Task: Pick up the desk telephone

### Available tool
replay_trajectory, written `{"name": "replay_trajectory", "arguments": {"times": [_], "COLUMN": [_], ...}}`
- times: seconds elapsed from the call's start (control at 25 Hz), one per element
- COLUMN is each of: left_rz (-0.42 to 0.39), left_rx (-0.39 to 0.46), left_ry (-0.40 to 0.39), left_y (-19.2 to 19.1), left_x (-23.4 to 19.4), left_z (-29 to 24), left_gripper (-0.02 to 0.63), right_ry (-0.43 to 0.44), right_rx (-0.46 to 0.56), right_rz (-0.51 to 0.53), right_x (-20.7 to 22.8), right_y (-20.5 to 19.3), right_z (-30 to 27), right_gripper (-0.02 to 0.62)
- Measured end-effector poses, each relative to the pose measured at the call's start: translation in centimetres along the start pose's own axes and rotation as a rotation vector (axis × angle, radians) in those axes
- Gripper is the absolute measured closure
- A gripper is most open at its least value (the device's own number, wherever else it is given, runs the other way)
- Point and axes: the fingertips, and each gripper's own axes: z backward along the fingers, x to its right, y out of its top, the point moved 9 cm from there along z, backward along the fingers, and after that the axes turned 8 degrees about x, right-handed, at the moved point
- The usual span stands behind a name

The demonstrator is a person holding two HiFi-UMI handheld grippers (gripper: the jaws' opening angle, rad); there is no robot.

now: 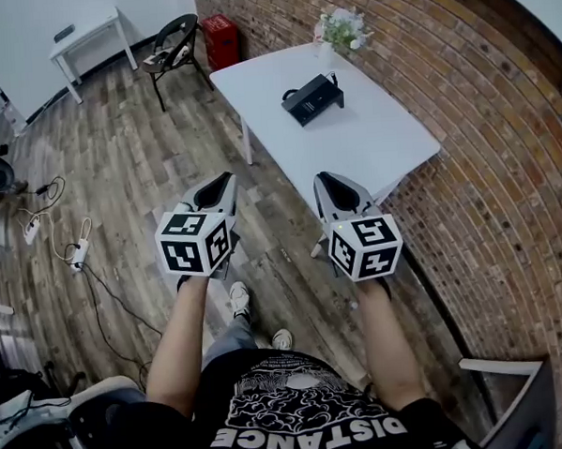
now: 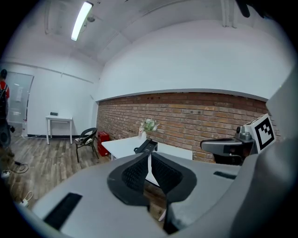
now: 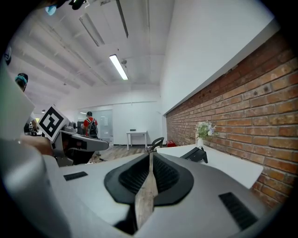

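Head view: the person is holding the left gripper (image 1: pixel 221 184) and the right gripper (image 1: pixel 330 182) side by side over a plank floor (image 1: pixel 136 151), both pointing forward, each with its marker cube nearest the body. The desk telephone (image 1: pixel 312 99) is sitting on a white table (image 1: pixel 380 143) well ahead of both tips, roughly in line with the right gripper and to the right of the left one, touched by neither. A vase of flowers (image 1: pixel 342 28) is standing beyond the telephone at the table's far end. A dark chair (image 1: pixel 173 46) and a red box (image 1: pixel 220 39) are sitting farther ahead still, nearer the left gripper's line, and a small white side table (image 1: pixel 88 36) is standing off to that gripper's far left. Left gripper view: the jaws are meeting pad against pad, and the telephone is showing just above their tips, straight ahead and far off, with the right gripper reaching in on the right side. Right gripper view: the jaws are likewise pressing together, with only a thin sliver of floor showing along the seam; the telephone is lying ahead and to the right of the tips, the left gripper is hanging off to the left, and a person in a red top (image 3: pixel 89 124) is standing far behind it.
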Motion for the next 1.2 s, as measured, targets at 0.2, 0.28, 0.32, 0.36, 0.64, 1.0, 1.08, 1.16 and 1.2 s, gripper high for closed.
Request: {"name": "replay_trajectory", "arguments": {"times": [0.2,0.28,0.32,0.36,0.64,1.0,1.08,1.16,1.2], "left_rz": [0.006,0.008,0.01,0.013,0.024,0.04,0.04,0.041,0.045], "left_rx": [-0.003,-0.003,-0.003,-0.004,-0.01,-0.021,-0.025,-0.027,-0.026], "left_ry": [-0.014,-0.02,-0.025,-0.031,-0.07,-0.144,-0.165,-0.18,-0.187], "left_y": [0.1,0.3,0.4,0.6,2.2,3.8,4.0,4.1,4.2], "left_x": [-2.7,-4.1,-4.9,-5.6,-11.4,-17.4,-18.4,-19.4,-19.9], "left_z": [-3.0,-4.4,-5.1,-5.9,-10.9,-15.5,-16.4,-17.1,-17.5], "left_gripper": [0.598,0.598,0.597,0.597,0.594,0.56,0.541,0.531,0.523], "right_ry": [-0.015,-0.017,-0.02,-0.025,-0.056,-0.111,-0.127,-0.141,-0.147], "right_rx": [-0.009,-0.015,-0.019,-0.023,-0.042,-0.05,-0.05,-0.049,-0.049], "right_rz": [-0.002,-0.003,-0.003,-0.004,-0.002,-0.009,-0.007,-0.005,-0.004], "right_x": [1.1,1.4,1.5,1.7,2.3,2.0,2.0,1.9,1.8], "right_y": [-0.4,-0.5,-0.6,-0.6,-0.2,0.8,1.0,1.1,1.1], "right_z": [-3.7,-5.5,-6.4,-7.4,-14.5,-21.2,-22.3,-23.4,-23.9], "right_gripper": [0.583,0.565,0.564,0.563,0.549,0.515,0.508,0.501,0.497]}}
